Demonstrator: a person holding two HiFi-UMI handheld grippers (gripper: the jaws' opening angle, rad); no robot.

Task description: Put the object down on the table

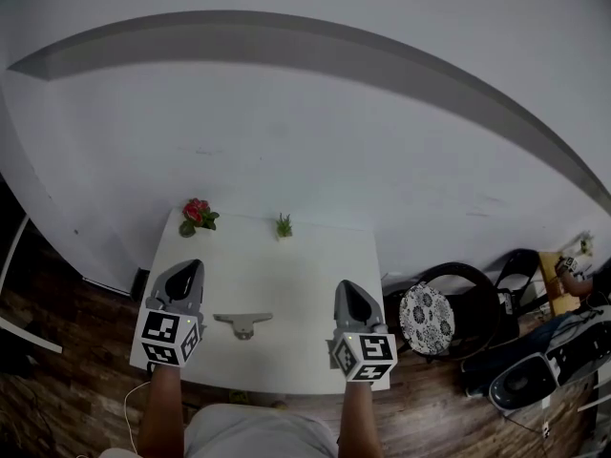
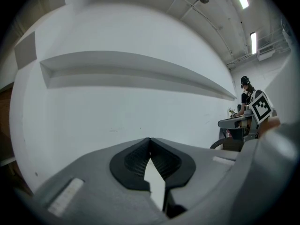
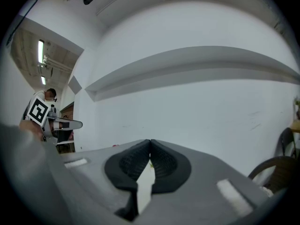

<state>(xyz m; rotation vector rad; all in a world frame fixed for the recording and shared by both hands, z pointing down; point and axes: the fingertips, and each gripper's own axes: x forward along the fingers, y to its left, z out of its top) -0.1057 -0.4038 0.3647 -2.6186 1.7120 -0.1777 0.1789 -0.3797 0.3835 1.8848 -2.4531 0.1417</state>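
Observation:
A flat grey T-shaped object (image 1: 242, 323) lies on the small white table (image 1: 286, 275), near its front edge and between my two grippers. My left gripper (image 1: 188, 268) is held above the table's left side, shut with nothing in it; in the left gripper view its tips (image 2: 150, 139) meet and point at the white wall. My right gripper (image 1: 346, 288) hovers over the table's right side, also shut and empty. Its tips (image 3: 150, 141) touch in the right gripper view. Neither gripper touches the grey object.
A red flower (image 1: 197, 212) and a small green plant (image 1: 284, 225) stand at the table's far edge by the white wall. A chair with a patterned cushion (image 1: 426, 319) and other gear sit on the wooden floor to the right.

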